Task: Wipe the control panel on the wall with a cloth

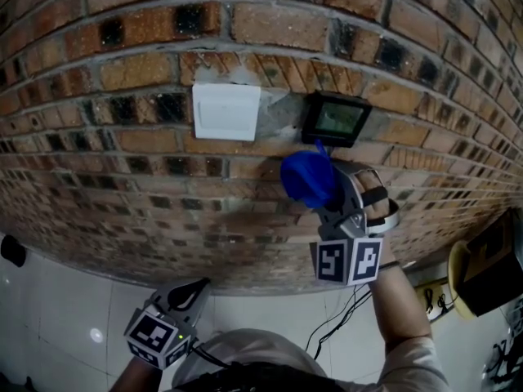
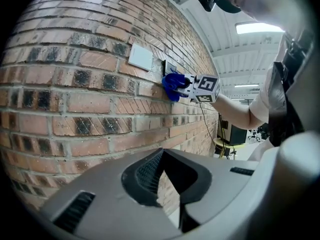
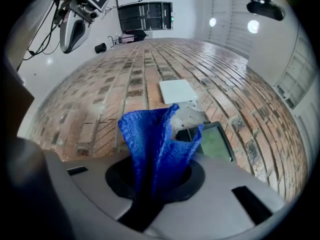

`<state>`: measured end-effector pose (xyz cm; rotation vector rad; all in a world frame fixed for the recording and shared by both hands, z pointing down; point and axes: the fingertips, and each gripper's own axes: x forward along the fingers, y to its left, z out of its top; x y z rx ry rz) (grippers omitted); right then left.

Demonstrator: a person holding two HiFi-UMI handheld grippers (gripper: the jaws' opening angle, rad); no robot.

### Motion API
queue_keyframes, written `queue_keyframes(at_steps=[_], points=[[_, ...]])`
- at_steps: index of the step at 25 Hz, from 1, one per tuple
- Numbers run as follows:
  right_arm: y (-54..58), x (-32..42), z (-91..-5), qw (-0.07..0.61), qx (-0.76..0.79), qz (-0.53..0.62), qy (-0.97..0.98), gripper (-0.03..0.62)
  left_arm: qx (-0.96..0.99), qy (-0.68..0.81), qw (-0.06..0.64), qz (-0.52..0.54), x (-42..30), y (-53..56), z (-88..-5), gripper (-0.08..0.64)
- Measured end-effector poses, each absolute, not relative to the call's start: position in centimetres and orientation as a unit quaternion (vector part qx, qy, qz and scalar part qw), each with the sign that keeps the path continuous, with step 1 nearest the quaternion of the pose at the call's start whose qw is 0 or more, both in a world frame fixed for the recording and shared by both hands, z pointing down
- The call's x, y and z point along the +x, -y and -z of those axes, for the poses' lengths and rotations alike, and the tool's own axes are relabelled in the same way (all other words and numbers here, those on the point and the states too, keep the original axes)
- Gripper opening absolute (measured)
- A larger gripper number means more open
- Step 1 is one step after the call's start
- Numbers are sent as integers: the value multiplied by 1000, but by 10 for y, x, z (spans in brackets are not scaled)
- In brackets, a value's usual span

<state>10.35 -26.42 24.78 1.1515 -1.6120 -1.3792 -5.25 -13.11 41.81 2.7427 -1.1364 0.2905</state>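
Low at the left of the head view, the left claw (image 1: pixel 194 287) hangs well below the work, its jaws together with nothing between them. Above it spreads the rough red-brown brick wall (image 1: pixel 122 72), gritty and deeply jointed, with dark scorched-looking patches on many bricks. Set into it is a smooth white square plastic plate (image 1: pixel 226 111), flat and unmarked, with a grey smear of mortar at its right edge.

Further right, the soft blue knitted cloth (image 1: pixel 306 178) is bunched into a loose wad and stands out of the right claw (image 1: pixel 327 196), whose jaws are clamped on its gathered lower end. It looks light and limp, likely to fold and drag against the brick, so a hold low on the bunch leaves a free pad to wipe with.

Just up and to the right is the black-framed rectangular control panel (image 1: pixel 337 118), with a glossy dull-green screen that stands slightly proud of the wall. The cloth's top edge overlaps its lower left corner, but whether they touch I cannot tell. The screen probably wants light pressure.
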Motion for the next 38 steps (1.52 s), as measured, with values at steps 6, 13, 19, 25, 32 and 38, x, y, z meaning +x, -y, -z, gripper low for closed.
queue_keyframes(at_steps=[6,13,19,25,32,38], points=[[230,94,-176,299,459,572,610,89,917,379,79,-101,-58,131,-422,1],[235,100,-121,280,484,595,577,89,917,379,80,-93,-59,130,-419,2],[246,104,-130,296,489,590,571,89,915,385,83,-88,-64,132,-418,2],[248,103,-166,318,475,579,581,89,916,383,82,-92,-61,132,-419,1],[259,104,-230,342,460,553,605,89,916,380,79,-99,-56,133,-420,2],[259,104,-242,348,452,542,617,89,917,380,79,-97,-57,133,-419,2]])
